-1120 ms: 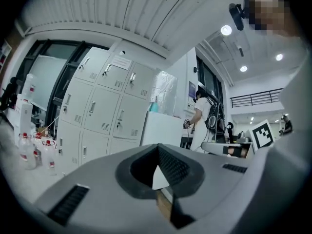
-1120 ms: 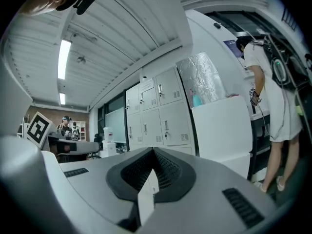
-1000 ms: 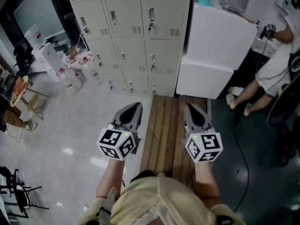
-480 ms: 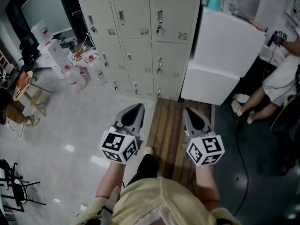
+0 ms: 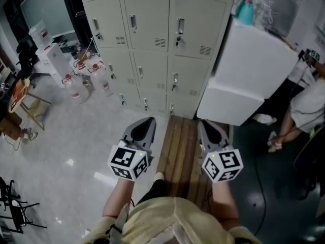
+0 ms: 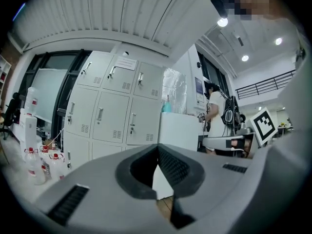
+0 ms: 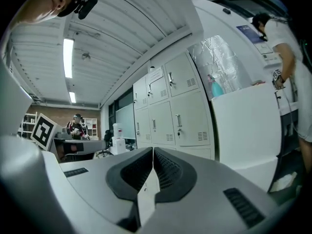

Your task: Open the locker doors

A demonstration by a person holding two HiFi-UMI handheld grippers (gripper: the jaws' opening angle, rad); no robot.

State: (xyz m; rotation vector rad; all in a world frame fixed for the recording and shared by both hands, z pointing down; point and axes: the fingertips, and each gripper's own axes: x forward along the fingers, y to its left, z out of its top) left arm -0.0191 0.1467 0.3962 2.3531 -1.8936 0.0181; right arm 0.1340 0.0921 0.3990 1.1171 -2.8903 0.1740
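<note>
Left gripper point(image 5: 146, 121): clenched, empty.
Right gripper point(image 5: 206, 124): clenched, empty.
Locker doors point(image 5: 147, 22): all closed, well apart from both, straight ahead.

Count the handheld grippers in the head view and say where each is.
2. The left gripper is above the pale floor; the right gripper is above the wooden slats. Both point toward the lockers, jaws together. None looks hidden.

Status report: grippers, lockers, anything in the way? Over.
Left gripper shut, empty; right gripper shut, empty. Locker doors all closed, not yet reached. Water jugs left of lockers, white cabinet right; neither in the path.
</note>
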